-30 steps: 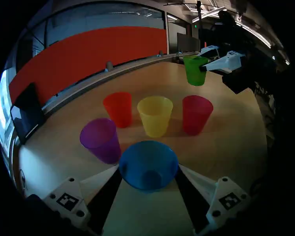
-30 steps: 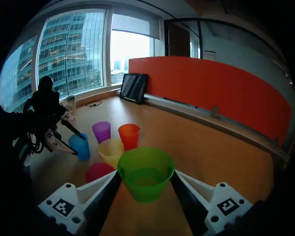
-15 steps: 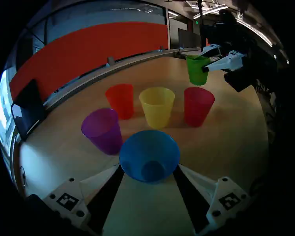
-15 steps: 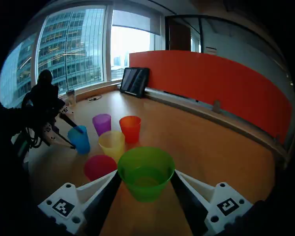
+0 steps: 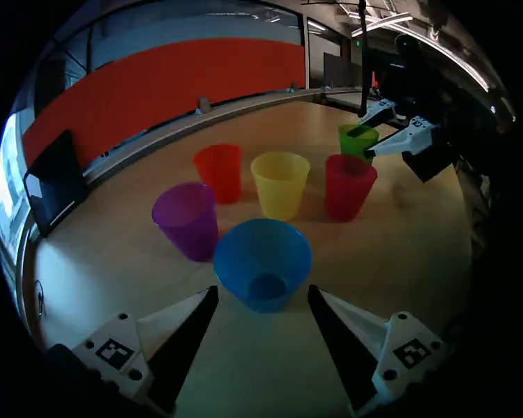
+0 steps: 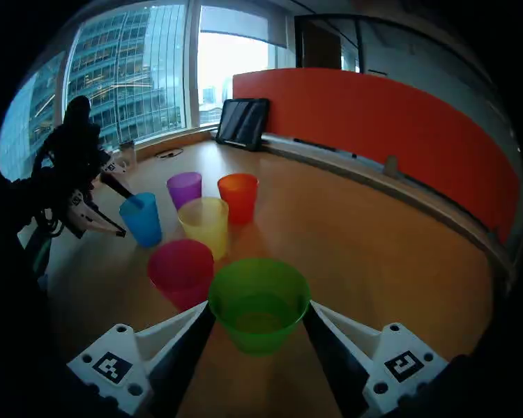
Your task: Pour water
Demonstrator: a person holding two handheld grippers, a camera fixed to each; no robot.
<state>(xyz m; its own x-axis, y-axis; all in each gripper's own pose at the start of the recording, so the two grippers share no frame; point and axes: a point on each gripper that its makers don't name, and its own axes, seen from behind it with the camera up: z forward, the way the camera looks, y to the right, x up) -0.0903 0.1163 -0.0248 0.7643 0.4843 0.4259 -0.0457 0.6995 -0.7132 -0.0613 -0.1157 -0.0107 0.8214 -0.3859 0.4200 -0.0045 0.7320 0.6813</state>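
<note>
The right gripper [image 6: 258,307]'s jaws grasp the green cup [image 6: 259,322], tips hidden behind it; the left gripper [image 5: 263,290]'s jaws stand released beside the blue cup [image 5: 262,259] on the desk [image 5: 408,240].

— Anything to read here?
— No words or numbers. The right gripper [image 6: 258,310] carries square black-and-white markers [image 6: 114,367]: patterns, not letters. The left gripper [image 5: 262,287] has the same kind.
— And the green cup [image 6: 259,327]?
— Plain, like the other cups [image 6: 204,221]. The tablet [image 6: 242,123] screen is dark.
</note>
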